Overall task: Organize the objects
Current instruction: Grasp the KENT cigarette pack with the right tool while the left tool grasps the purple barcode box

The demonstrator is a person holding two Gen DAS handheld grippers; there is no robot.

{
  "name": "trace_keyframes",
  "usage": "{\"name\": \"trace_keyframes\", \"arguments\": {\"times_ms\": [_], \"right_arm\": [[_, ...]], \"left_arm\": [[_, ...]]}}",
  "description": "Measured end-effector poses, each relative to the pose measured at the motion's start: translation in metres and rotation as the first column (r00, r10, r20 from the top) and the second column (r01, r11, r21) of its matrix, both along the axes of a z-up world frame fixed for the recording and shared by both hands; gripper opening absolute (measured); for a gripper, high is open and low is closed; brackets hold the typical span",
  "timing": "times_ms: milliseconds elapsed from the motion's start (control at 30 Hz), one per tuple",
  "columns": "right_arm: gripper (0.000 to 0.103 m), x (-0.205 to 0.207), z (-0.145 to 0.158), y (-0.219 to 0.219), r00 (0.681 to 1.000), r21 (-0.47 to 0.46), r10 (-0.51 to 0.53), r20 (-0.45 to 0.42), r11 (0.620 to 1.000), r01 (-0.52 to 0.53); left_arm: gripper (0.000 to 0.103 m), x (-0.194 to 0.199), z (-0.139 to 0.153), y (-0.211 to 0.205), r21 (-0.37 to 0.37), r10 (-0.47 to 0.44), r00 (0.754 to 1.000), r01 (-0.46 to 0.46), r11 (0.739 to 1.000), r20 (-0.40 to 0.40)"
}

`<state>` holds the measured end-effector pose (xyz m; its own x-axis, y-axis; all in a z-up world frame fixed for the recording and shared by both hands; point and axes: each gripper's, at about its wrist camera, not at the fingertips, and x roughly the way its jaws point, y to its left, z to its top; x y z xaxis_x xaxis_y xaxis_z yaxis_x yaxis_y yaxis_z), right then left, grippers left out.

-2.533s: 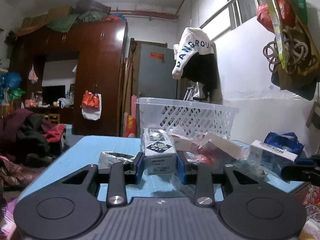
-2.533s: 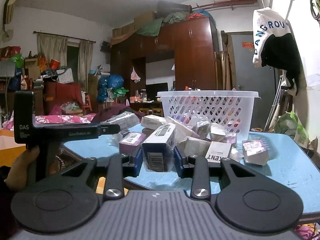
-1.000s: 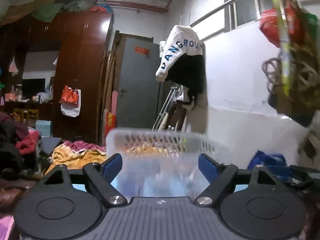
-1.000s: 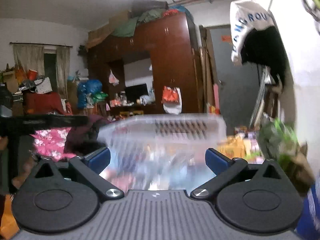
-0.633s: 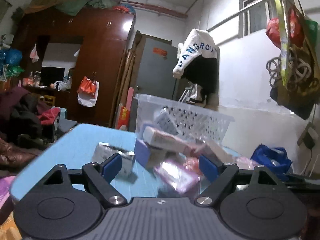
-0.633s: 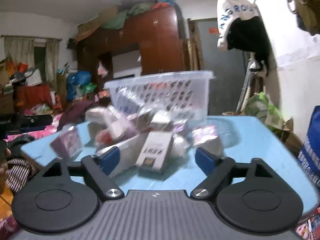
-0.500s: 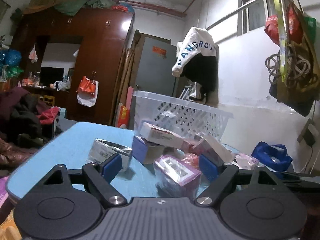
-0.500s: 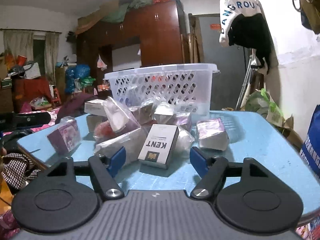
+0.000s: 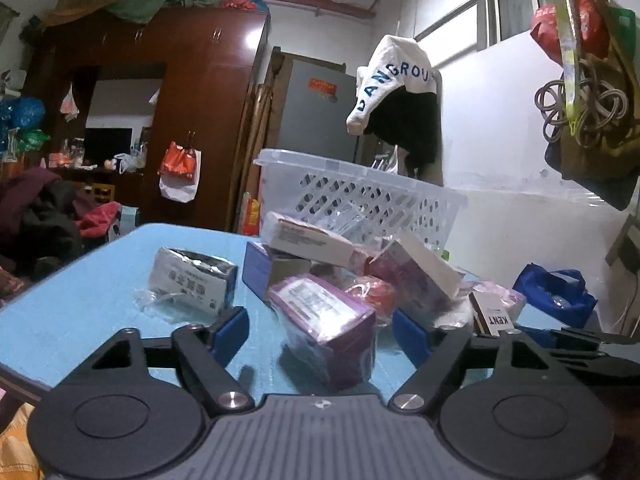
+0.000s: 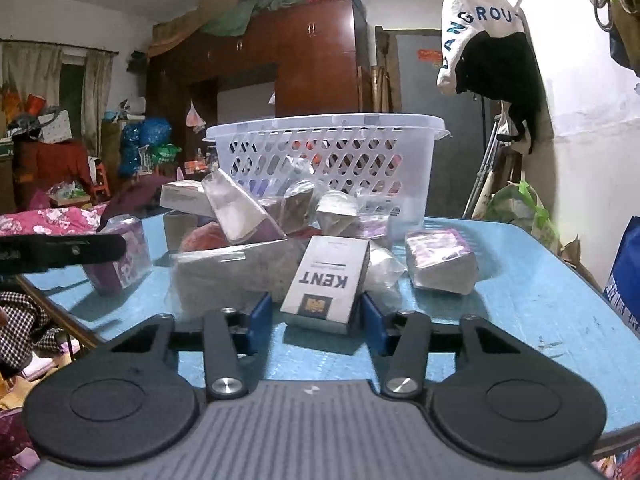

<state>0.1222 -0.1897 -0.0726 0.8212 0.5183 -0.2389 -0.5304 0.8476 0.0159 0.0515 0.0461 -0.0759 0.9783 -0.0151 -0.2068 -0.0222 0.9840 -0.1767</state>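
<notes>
Trouble could start at the right gripper [image 10: 316, 318], whose jaws have just been closing around the white KENT box [image 10: 326, 280]: the box leans tilted against the heap, a sliver of gap shows at each blue pad, and I judge a grip on its low front end could let it pivot or drag the crinkled wrapped packs beside it across the blue table [image 10: 520, 296]. The left gripper [image 9: 320, 330] has also just been narrowing, jaws apart and not touching the purple box [image 9: 324, 320] standing between them; its glossy film looks slippery. One white basket [image 10: 324, 152] stands behind the heap, some packs already inside. Counted in the left view: one silver foil pack [image 9: 192, 282], one purple box, one white-and-pink carton [image 9: 308, 242] atop the pile; the wrapped rest overlap too much to count.
</notes>
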Motion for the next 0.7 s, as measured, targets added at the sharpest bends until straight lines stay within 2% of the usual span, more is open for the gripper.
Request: {"name": "trace_keyframes", "arguments": {"times_ms": [67, 267, 333, 367, 433, 700], "right_arm": [[0.05, -0.001, 0.0, -0.001, 1.0, 0.001, -0.003, 0.004, 1.0, 0.003], [0.051, -0.001, 0.0, 0.001, 1.0, -0.002, -0.008, 0.012, 1.0, 0.008], [0.051, -0.001, 0.0, 0.001, 1.0, 0.0, -0.011, 0.014, 1.0, 0.011], [0.051, -0.001, 0.0, 0.002, 1.0, -0.001, -0.011, 0.015, 1.0, 0.011], [0.05, -0.001, 0.0, 0.001, 1.0, 0.004, -0.013, 0.016, 1.0, 0.013], [0.045, -0.004, 0.001, -0.001, 1.0, -0.007, -0.018, 0.026, 1.0, 0.018]], "left_arm": [[0.073, 0.002, -0.001, -0.002, 0.0, 0.005, 1.0, -0.005, 1.0, -0.004], [0.071, 0.002, -0.001, -0.003, -0.012, 0.027, 1.0, -0.027, 1.0, 0.001], [0.065, 0.003, -0.001, -0.003, -0.007, 0.029, 1.0, -0.029, 1.0, -0.003], [0.058, 0.003, -0.001, -0.004, -0.002, 0.027, 1.0, -0.027, 1.0, -0.005], [0.052, 0.004, -0.002, -0.006, 0.012, 0.023, 1.0, -0.023, 1.0, -0.01], [0.052, -0.002, -0.002, -0.011, 0.083, 0.019, 0.999, -0.021, 0.996, 0.033]]}}
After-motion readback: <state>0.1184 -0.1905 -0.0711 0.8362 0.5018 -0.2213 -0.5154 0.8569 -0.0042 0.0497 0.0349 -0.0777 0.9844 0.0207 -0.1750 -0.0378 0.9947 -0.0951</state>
